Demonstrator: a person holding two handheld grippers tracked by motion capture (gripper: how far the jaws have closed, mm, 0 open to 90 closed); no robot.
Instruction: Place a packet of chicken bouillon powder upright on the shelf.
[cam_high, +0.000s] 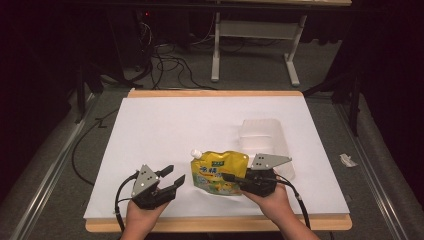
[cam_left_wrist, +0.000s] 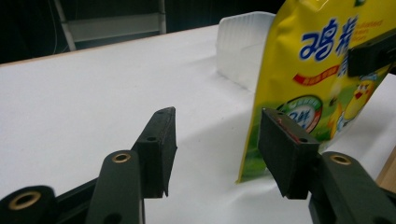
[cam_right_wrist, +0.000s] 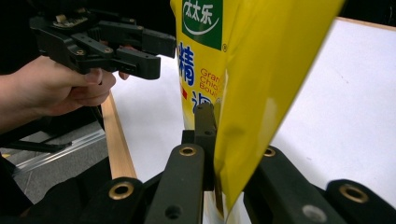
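While the right gripper (cam_high: 229, 177) pinches the yellow pouch (cam_high: 218, 171) upright, hiding its lower edge, the left gripper (cam_high: 173, 175) gapes empty beside the pouch.

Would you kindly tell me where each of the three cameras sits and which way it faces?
High view: above the person's side, looking forward and down on the white table; forearms and both hands show.
Left gripper view: rides the left hand-held gripper, looking along its open jaws toward the yellow pouch.
Right gripper view: rides the right hand-held gripper, shut on the pouch; the person's left hand shows.
All three share the pouch; the first two share the clear container.
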